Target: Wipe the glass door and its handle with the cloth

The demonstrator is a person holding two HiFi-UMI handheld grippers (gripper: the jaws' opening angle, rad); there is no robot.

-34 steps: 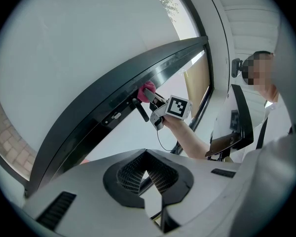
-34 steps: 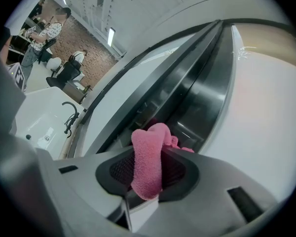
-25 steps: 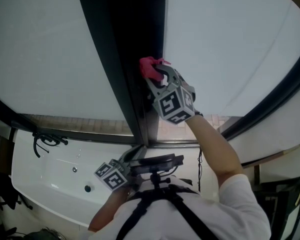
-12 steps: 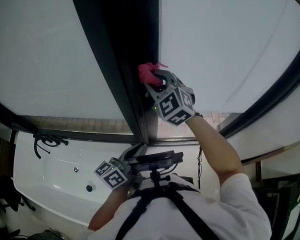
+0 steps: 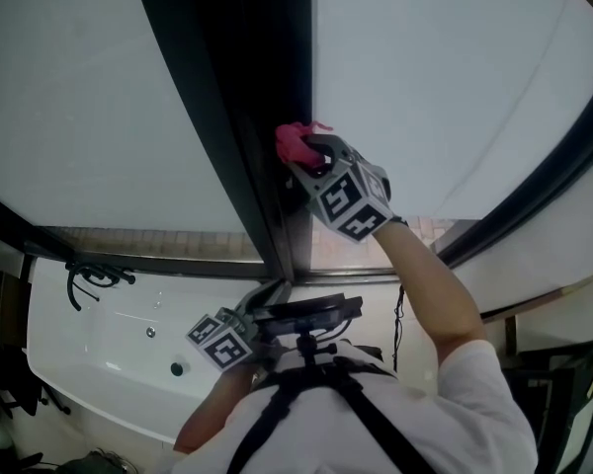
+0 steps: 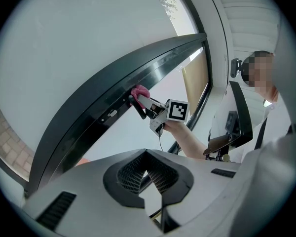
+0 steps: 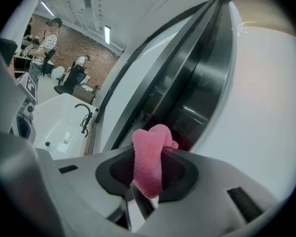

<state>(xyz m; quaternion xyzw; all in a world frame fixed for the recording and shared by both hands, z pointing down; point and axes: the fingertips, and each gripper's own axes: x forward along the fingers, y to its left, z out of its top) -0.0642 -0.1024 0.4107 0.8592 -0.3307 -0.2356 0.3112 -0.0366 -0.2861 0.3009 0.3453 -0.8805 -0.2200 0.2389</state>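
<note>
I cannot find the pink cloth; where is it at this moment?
The pink cloth is clamped in the right gripper, held against the dark door frame near the middle of the head view.

The cloth (image 5: 295, 142) is bright pink, at the centre of the head view against the black door frame (image 5: 232, 117). The glass (image 5: 89, 97) on both sides is a flat, milky grey-white. The right gripper (image 5: 304, 154) is pale grey with dark fingers (image 7: 179, 173), and its cube (image 5: 348, 203) carries black-and-white square markers. The left gripper (image 6: 146, 164) has the same grey shell and black ribbed pads. At lower left the bathtub (image 5: 109, 354) is white with a black tap (image 5: 91, 276). The person's shirt (image 5: 465, 403) is white, crossed by black straps (image 5: 306, 403). A red-brown brick wall (image 7: 86, 46) shows at upper left in the right gripper view.
</note>
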